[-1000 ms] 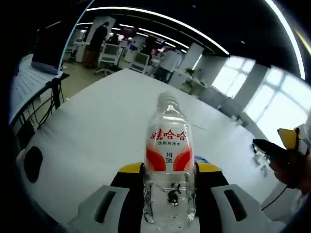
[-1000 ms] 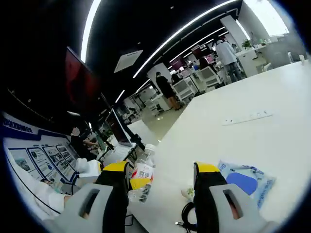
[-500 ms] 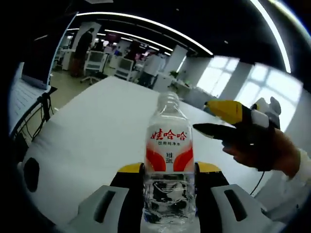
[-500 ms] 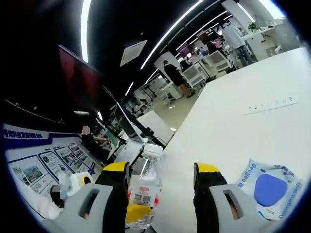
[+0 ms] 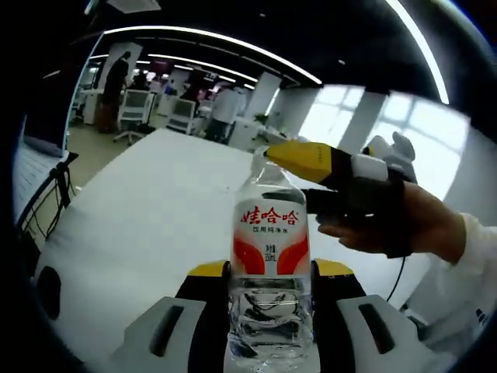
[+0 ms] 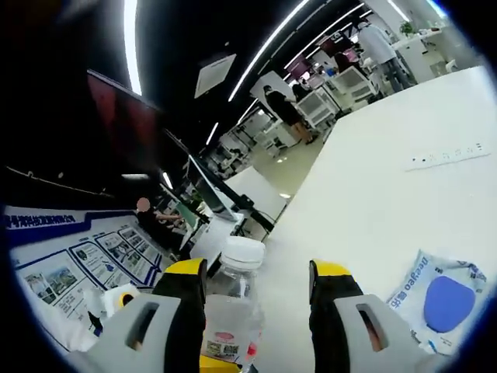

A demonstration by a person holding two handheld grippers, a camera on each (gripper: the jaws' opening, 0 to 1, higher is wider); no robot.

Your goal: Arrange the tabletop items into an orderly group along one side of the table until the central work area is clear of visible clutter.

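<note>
Red "娃哈哈" on water bottle [image 5: 269, 256] label (smaller print unreadable), "DeeRao" on blue-white packet [image 6: 439, 293]

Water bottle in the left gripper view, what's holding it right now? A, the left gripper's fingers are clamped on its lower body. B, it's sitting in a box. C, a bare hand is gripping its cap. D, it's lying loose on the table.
A: the water bottle stands upright, pinched between the left gripper's yellow-tipped fingers.

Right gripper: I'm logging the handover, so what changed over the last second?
The right gripper came in from the table's far edge up to the water bottle's cap, which now sits between its open fingers. The left gripper stayed shut on the bottle; the blue packet stayed on the table.
</note>
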